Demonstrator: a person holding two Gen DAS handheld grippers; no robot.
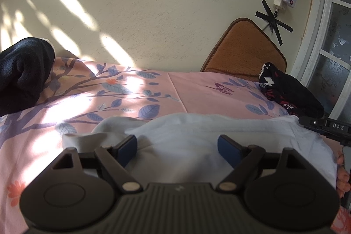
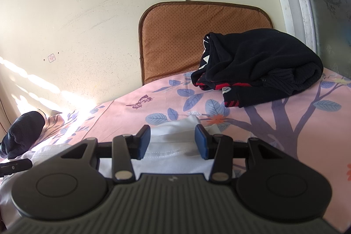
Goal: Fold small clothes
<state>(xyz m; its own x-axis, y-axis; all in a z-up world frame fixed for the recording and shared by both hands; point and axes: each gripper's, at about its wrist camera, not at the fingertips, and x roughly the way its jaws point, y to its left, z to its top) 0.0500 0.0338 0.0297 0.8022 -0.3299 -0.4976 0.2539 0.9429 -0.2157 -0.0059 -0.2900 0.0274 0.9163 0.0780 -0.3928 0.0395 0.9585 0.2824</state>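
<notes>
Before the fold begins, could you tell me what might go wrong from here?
1. The left hand-held gripper stands open over the middle of the white garment, not an edge, so closing there may bunch the fabric.
2. The right hand-held gripper is open around a rumpled edge and might pinch several layers.
3. The black clothes lie close by on the pink bedsheet and could get dragged.
</notes>
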